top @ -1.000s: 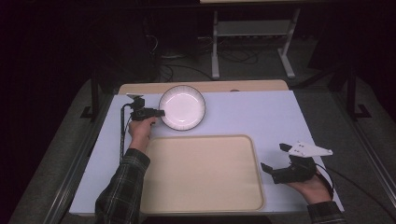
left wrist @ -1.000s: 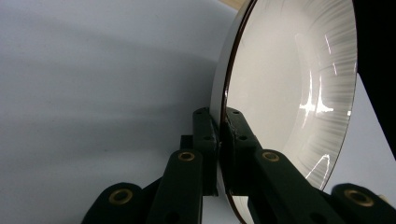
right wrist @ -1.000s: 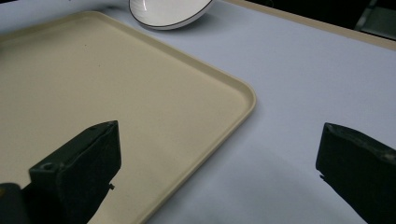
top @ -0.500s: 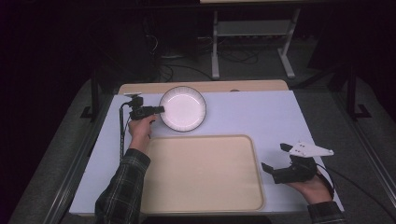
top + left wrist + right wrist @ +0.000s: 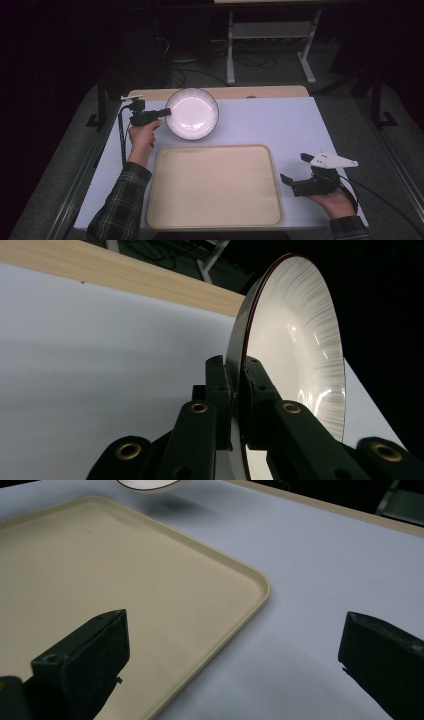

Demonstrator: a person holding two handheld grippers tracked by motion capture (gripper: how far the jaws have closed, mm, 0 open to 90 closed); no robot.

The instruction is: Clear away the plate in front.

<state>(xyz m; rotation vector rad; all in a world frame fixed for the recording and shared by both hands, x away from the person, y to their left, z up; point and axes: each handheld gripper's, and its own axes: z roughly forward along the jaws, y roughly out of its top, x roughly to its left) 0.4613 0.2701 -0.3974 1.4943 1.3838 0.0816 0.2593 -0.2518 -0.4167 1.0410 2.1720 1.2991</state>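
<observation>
A white round plate (image 5: 192,113) with a thin dark rim hangs lifted above the far left of the table. My left gripper (image 5: 163,113) is shut on its left edge. In the left gripper view the plate (image 5: 295,350) stands on edge, its rim pinched between the two black jaws of the left gripper (image 5: 236,390). My right gripper (image 5: 294,168) rests open near the table's front right, just right of the beige tray (image 5: 215,185). The right gripper view has wide-apart jaws over the tray's corner (image 5: 150,595) and the plate's edge (image 5: 147,484) at the top.
The table wears a pale lilac cover (image 5: 280,125), with a wooden strip (image 5: 225,92) along its far edge. Beyond the table stands a metal frame (image 5: 270,45) in the dark. Bare cover lies between the tray and the far edge on the right.
The left gripper has raised the plate and tipped it slightly; its outline sits a little higher and nearer the tray. The right gripper has stayed in place.
</observation>
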